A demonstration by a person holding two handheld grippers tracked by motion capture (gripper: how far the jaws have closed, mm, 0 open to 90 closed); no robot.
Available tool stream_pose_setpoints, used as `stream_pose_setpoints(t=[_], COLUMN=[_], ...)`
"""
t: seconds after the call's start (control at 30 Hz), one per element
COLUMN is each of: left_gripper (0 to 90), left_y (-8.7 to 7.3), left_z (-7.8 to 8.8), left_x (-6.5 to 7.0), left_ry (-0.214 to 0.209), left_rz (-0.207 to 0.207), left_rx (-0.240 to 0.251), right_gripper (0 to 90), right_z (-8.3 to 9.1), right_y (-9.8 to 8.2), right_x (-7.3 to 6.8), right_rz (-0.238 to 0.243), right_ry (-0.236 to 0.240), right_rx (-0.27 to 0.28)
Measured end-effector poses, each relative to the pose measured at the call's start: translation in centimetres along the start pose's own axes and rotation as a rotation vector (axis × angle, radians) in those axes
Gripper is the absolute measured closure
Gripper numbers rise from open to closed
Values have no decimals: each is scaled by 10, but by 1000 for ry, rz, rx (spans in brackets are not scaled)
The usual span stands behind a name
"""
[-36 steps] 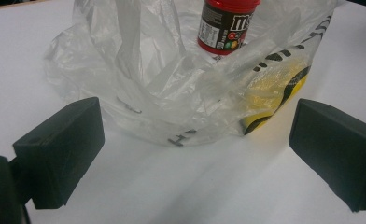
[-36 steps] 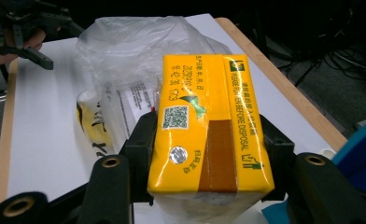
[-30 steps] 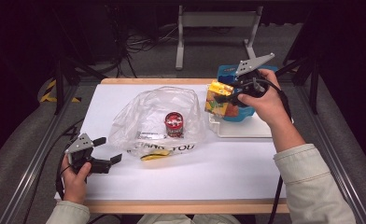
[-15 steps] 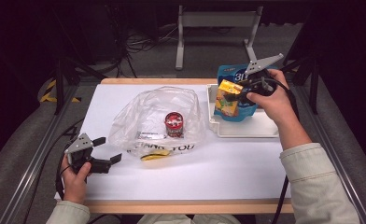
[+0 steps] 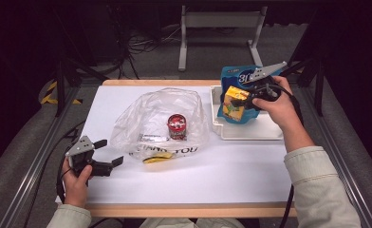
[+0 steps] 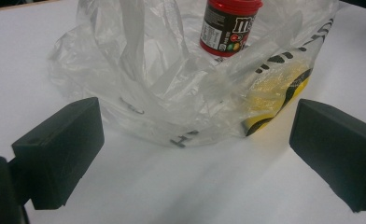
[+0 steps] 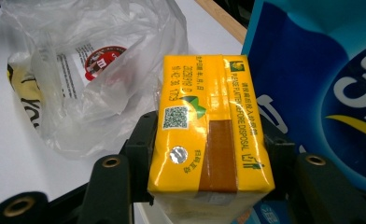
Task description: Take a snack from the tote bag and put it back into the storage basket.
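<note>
Yellow laminated card, glossy and printed, forms the drink carton (image 7: 211, 135) that I hold in the right gripper (image 5: 241, 102) over the left end of the white tray (image 5: 250, 134) at the far right of the table. The jaws stand about half closed, 1 on each long side wall of the carton, and the pads press it squarely. I judge the carton light to moderate in weight if full, stiff along its folded edges but soft across the broad faces, so a hard squeeze could dent it or force liquid at the foil straw seal on top. The film surface looks slippery; a grip low on the 2 narrow walls, near the middle of its height, seems safest. Just right of it stands a blue snack pouch (image 5: 238, 76), puffy and easily crushed, best left untouched.

The clear plastic bag (image 5: 162, 121) lies at the centre of the white table (image 5: 222, 175), well apart from the tray; it is limp, crinkled and offers no firm edge. A red candy tub (image 6: 230, 25) stands upright inside it.

The left gripper (image 5: 109, 153) rests at the near left, jaws wide apart and holding nothing, pointed at the near edge of the bag. I would use it to pinch and lift the bag mouth before the carton goes in.
</note>
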State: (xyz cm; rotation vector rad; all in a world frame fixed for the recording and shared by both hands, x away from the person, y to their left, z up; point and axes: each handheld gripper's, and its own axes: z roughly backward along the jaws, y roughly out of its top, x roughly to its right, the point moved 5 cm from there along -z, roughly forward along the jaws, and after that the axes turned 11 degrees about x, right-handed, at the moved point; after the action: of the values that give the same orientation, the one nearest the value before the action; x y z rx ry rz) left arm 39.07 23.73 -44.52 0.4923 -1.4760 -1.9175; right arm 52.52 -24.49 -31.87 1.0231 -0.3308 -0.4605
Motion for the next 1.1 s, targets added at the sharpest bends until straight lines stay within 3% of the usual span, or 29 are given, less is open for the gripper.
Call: stream_pose_setpoints(t=[1.1], left_gripper=[35], left_y=[0], left_z=[-1], left_x=[1], left_ry=[-8], left_rz=[4], left_rx=[-2], right_gripper=[514], right_z=[-36], right_y=[-55], right_x=[1], right_rz=[0], right_ry=[16], right_rx=[-76])
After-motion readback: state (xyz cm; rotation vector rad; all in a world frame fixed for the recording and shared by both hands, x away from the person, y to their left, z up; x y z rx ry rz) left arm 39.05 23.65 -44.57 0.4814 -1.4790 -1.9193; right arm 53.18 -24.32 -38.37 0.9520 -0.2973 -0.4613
